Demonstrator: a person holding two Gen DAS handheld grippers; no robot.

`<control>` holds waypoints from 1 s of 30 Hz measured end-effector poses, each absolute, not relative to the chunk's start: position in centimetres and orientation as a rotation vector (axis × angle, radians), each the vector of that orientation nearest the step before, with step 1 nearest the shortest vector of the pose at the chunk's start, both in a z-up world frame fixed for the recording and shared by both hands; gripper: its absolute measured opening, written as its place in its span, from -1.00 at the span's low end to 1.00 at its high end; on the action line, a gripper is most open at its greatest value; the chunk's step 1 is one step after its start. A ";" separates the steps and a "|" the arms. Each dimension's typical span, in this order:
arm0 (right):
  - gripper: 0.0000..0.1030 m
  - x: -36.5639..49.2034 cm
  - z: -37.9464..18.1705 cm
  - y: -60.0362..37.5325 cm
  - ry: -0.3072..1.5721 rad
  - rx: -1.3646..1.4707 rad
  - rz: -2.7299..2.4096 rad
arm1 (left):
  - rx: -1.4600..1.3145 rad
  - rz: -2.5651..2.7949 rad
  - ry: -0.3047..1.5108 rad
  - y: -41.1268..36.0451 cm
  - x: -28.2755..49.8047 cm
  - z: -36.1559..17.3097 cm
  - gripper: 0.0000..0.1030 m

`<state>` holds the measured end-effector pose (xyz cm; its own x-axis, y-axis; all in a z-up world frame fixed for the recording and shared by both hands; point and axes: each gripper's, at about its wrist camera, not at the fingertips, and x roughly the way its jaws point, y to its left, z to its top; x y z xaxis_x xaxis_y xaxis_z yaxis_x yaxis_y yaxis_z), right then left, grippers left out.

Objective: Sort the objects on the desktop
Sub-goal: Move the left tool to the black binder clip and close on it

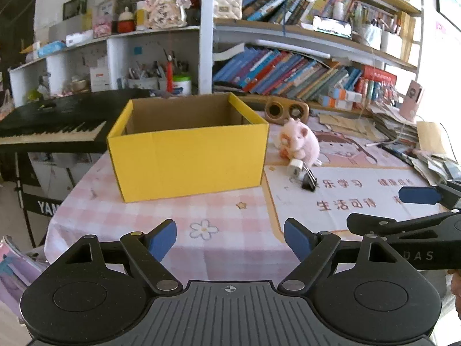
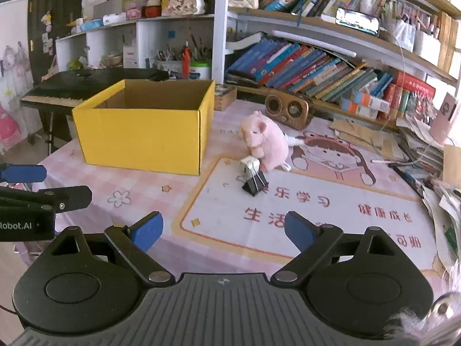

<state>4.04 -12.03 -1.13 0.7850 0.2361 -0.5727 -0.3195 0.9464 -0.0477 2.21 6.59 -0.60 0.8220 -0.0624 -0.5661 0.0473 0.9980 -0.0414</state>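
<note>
Pink checked tablecloth (image 1: 161, 210) with flower and star prints covers the table under both claws, and a cartoon desk mat (image 2: 331, 201) with red characters lies over its right part.

Left gripper (image 1: 230, 238) hovers level above the near table edge, blue pads spread wide with nothing between them. Right gripper (image 2: 223, 230) hangs beside it at about the same height, equally released and empty; each claw's fingers reach into the other's camera from the side.

Ahead of the left gripper stands a yellow cardboard box (image 1: 187, 158), open at the top, brown inside; whether anything lies in it cannot be told. Ahead of the right gripper, on the mat, sits a black binder clip (image 2: 255, 184), touching a small white charger (image 2: 249, 165) just beyond it. A pink plush toy (image 2: 265, 141) leans against the charger, just right of the box.

Farther off, a wooden radio (image 2: 288, 111) stands near the back of the table. Behind it run bookshelves (image 2: 317, 66) packed with slanting books, a black keyboard piano (image 1: 52, 127) sits to the far left, and loose papers (image 2: 420, 144) are piled at the right edge.
</note>
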 end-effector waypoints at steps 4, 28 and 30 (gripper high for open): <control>0.77 3.6 -1.4 -12.3 0.609 -0.147 0.289 | -0.027 -0.074 0.617 6.4 2.3 -0.9 0.63; 0.82 5.5 -3.1 -15.7 0.706 -0.162 0.182 | -0.020 -0.183 0.712 2.4 6.0 -2.7 0.63; 0.82 6.1 -3.2 -16.5 0.713 -0.160 0.180 | -0.012 -0.187 0.718 1.6 6.5 -2.7 0.63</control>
<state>6.14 -16.46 -3.17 0.7422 0.1087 -0.6613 -0.2175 0.9724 -0.0842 6.51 1.59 -2.71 0.7369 -0.1741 -0.6532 0.1662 0.9833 -0.0746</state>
